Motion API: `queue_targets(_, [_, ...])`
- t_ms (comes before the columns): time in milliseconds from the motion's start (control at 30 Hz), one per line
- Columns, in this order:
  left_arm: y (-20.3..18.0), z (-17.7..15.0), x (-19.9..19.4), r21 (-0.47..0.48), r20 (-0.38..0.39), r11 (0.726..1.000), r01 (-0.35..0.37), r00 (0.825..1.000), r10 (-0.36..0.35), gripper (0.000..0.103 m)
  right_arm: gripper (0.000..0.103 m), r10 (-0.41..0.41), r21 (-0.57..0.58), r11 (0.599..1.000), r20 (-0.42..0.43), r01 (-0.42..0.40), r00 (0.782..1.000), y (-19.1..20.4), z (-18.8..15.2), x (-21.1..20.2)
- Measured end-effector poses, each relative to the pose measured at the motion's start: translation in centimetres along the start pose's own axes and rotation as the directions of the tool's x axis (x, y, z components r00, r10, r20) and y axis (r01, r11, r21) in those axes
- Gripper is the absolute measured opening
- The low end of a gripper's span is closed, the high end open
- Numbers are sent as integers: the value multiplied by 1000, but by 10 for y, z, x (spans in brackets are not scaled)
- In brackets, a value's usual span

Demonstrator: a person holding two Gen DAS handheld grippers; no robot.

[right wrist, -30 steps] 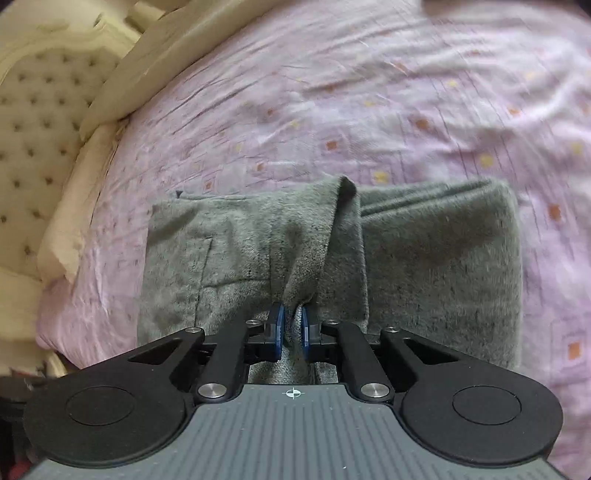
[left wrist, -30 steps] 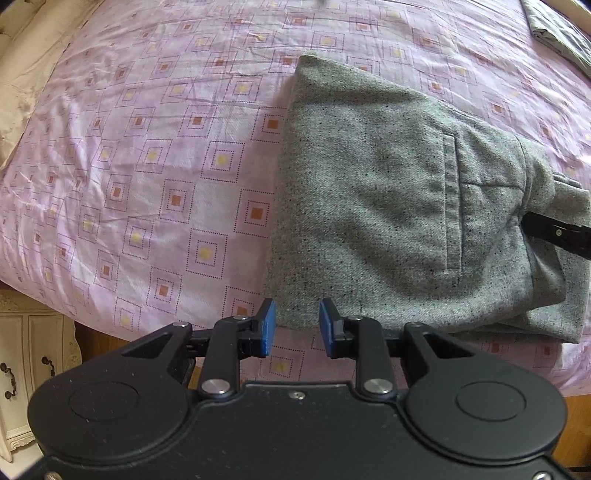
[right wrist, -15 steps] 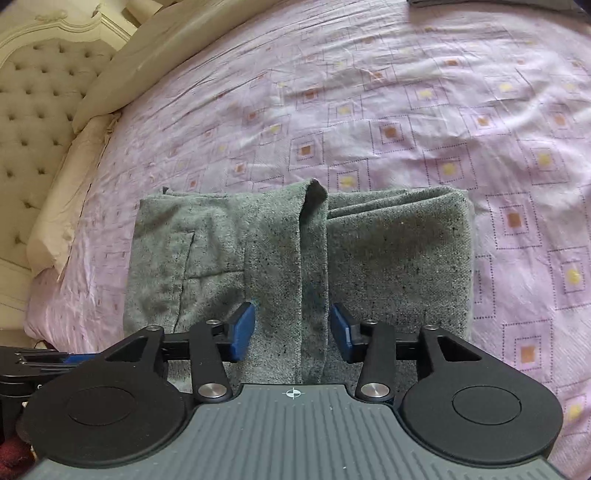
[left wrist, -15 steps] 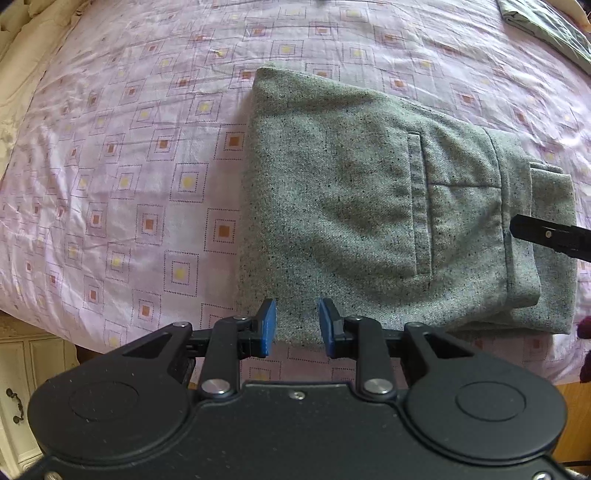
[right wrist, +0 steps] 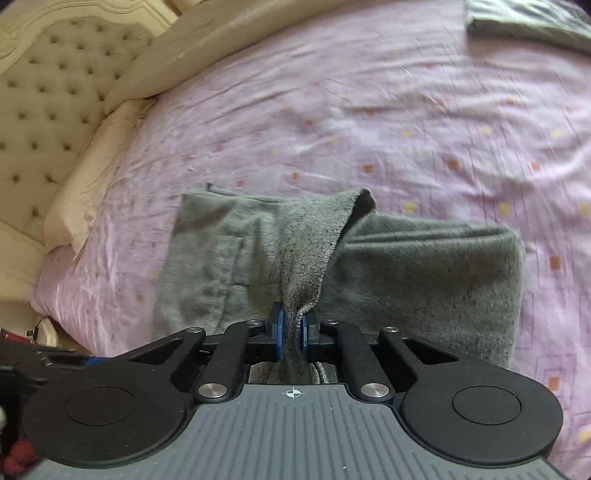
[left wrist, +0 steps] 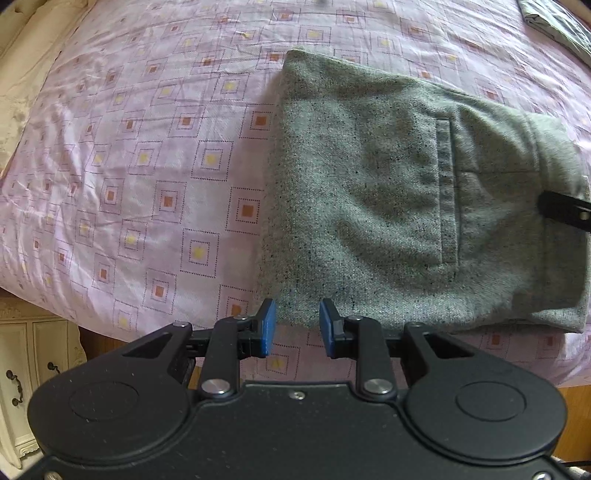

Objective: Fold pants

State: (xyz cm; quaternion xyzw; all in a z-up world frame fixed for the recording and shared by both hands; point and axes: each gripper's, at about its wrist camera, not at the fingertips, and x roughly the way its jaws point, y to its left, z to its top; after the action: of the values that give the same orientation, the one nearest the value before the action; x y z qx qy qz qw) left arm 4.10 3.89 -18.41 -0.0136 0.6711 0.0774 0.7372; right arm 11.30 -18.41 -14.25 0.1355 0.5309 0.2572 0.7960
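**Pants nearly folded, one flap left**

Nearest us, our right gripper point(right wrist: 291, 334) is closing, pads pinching a raised flap of the grey pants point(left wrist: 406, 206). Our left gripper point(left wrist: 293, 328) hangs half-open and empty above the bed's point(left wrist: 147, 166) near edge. The pants lie there, compactly folded; we judge only this flap is left. A pillow point(right wrist: 207, 48) lies beyond.

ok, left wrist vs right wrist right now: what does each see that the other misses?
Left wrist only: the left gripper, jaws apart and empty above the near edge of the pants, the pocket seam, and a cream cabinet beside the bed.

Right wrist only: the right gripper closing, a raised fold of fabric pinched between its pads, plus the tufted headboard and pillows.

Both: the grey pants folded on the pink patterned bedsheet, and a dark folded item at the far corner.
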Motion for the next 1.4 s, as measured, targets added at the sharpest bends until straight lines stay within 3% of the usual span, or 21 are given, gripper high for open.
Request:
queue_targets(67, [0,1,-3,5,15,1000,6,1000,-7,36,9,-6,14,1000,35,5,999,6,1,-26])
queue_targets(167, [-4,4,-6,28,37,1000,11,999,-12,36,9,-121,29,992,39,120,992,-7,-6,-38])
queue_targets(233, [-9,6,-2,45,35,999,12,999,-14,41,14,-188,68,979,-44,191,981,-32,-13,-16])
queue_targets(300, [-16,9,4,68,27,998,10,1000,-12,42,17,-301,63,948,-151,313,942,-52,-20,8])
queue_targets(333, [-19,11,5,82,28,997,6,1000,-8,42,19,-330,67,937,-154,343,931,-56,-21,9])
queue_targets(433, [-29,19,1,114,70,993,12,997,-20,42,19,-328,142,936,28,321,944,-46,-18,-23])
queue_targets(500, [-37,26,1,123,97,992,25,995,-37,42,19,-306,103,950,109,295,946,-35,-12,-32])
queue_targets(600, [-55,37,10,139,122,990,40,991,-57,43,19,-288,27,957,75,287,955,-28,4,-12])
queue_targets(700, [-74,48,29,168,104,985,32,993,-50,43,19,-338,-31,940,24,339,941,-27,11,19])
queue_targets(800, [-87,60,44,169,75,986,1,997,-14,43,19,-360,-16,933,-21,360,933,-33,13,36])
queue_targets(1067, [-89,74,51,161,35,987,11,999,-17,43,25,-343,25,939,-14,343,939,-43,11,37])
queue_targets(1200, [-88,68,50,161,60,987,-18,998,8,58,29,-339,57,939,-10,339,941,-43,4,28])
queue_targets(1300, [-82,56,47,158,74,987,-10,997,-2,62,30,-341,27,940,-20,341,940,-41,-10,21])
queue_targets(1400, [-73,39,45,147,91,989,1,996,-15,74,36,-352,-25,936,-41,352,935,-41,-28,17])
